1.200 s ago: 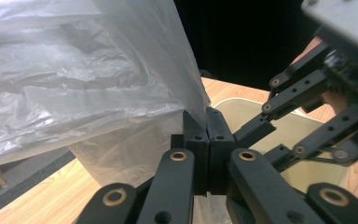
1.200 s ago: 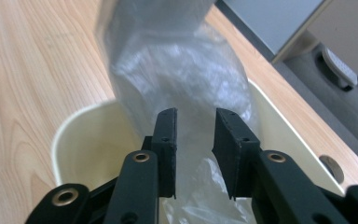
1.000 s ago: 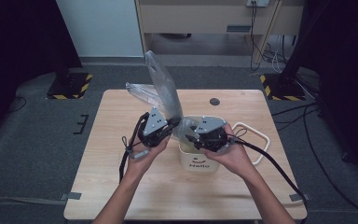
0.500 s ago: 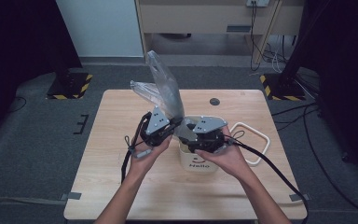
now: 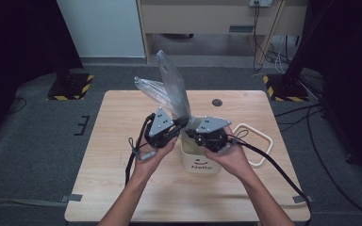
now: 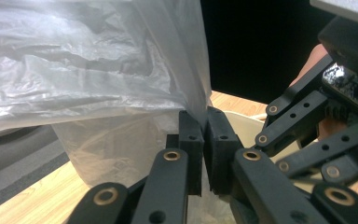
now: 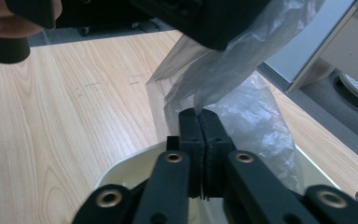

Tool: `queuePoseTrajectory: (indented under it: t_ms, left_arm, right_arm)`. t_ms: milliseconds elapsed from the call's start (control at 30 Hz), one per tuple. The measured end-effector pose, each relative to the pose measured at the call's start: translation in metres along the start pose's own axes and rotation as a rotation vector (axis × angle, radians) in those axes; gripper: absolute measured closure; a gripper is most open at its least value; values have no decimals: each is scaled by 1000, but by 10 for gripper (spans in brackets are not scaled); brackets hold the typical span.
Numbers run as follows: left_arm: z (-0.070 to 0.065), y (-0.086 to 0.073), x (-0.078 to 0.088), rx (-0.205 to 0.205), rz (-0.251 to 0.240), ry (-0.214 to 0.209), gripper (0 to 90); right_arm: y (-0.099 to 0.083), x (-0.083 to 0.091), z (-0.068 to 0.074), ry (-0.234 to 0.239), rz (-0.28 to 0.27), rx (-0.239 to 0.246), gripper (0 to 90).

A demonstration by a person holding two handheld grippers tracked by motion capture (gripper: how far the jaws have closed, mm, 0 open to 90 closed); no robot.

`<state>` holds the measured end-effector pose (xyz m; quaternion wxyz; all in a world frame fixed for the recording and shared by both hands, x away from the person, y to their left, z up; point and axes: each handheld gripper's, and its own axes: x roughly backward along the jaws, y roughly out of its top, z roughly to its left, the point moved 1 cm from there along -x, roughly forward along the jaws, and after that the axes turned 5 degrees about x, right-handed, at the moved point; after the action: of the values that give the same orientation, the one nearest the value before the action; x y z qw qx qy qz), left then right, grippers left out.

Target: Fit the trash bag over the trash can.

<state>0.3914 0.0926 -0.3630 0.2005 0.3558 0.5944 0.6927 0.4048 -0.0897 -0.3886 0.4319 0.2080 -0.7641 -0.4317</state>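
clear plastic bag (image 5: 172, 89) rises crinkled and see-through above the white bin (image 5: 199, 160) at mid-table. since a second ago the right gripper (image 5: 192, 133) has just snapped its jaws closed onto the film; the left gripper (image 5: 183, 124) pinches it too, hands barely shifted.

A lab: bare wooden table (image 5: 122, 141) on grey carpet, hazard-striped stand bases (image 5: 70, 87), loose cables (image 5: 311, 117).
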Motion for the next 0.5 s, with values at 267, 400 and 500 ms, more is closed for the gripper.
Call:
queuePoseTrajectory:
  t_ms: [267, 400, 500]
  left_arm:
    - [-2, -2, -1, -4, -6, 1, 700]
    - [-2, -5, -1, -7, 4, 4, 655]
    - [0, -7, -1, -3, 3, 11, 628]
  right_arm:
    - [0, 8, -11, -27, 5, -16, 900]
    - [0, 13, -15, -44, 14, -20, 900]
    - [-3, 16, -19, -51, 18, -33, 900]
